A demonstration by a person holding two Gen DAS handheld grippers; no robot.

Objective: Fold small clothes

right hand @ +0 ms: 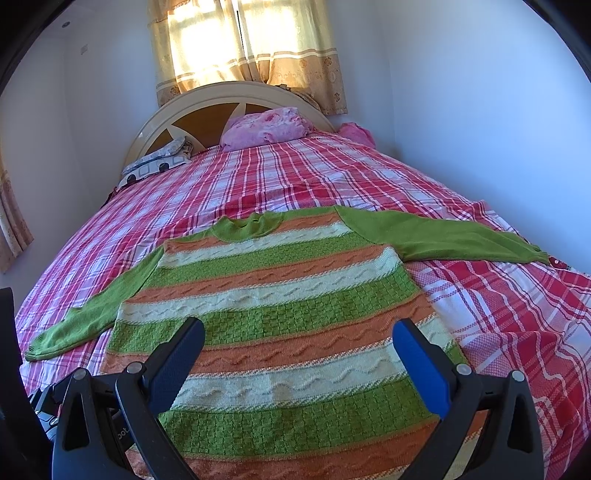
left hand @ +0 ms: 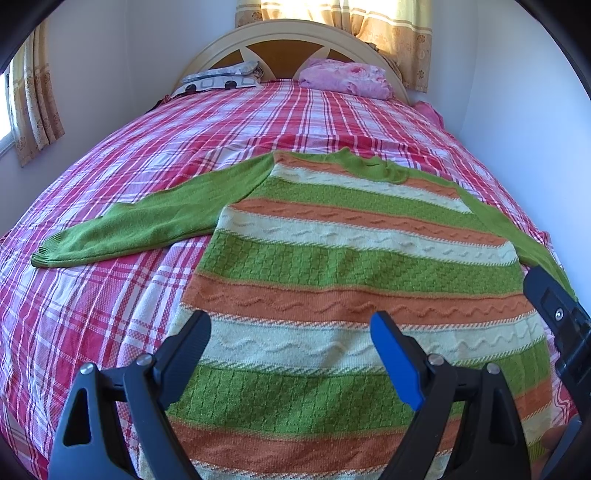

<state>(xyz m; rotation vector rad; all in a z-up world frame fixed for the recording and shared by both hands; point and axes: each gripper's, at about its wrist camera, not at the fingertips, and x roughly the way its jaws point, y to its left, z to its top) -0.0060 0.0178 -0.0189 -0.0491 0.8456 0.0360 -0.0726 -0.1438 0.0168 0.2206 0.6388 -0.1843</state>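
Striped knit sweater, green/orange/cream bands with plain green sleeves (left hand: 332,266), spread flat on the bed with red-and-white plaid cover (left hand: 110,302), collar at the far end, hem nearest both tools. Both sleeves (right hand: 443,236) stretched out sideways, so likely laid out ready for a first fold; no fold visible yet.

Left tool (left hand: 291,332) released, jaws spread wide, nothing between them, hanging above the lower body bands just ahead. Right tool (right hand: 299,334) also released, empty, same pose over the hem end, slightly toward the right side seam. Contact with fabric: cannot tell, looks apart.

Right tool body visible at the right edge of the left wrist view, so the two sit close side by side.

Judgement: start of task. Next move probably a sleeve or side-seam pinch; knit is thick and floppy, so risk of grabbing the bed cover along with it.

Beyond the collar, well ahead: pink floral pillow (right hand: 266,127), cream arched headboard (left hand: 295,33).
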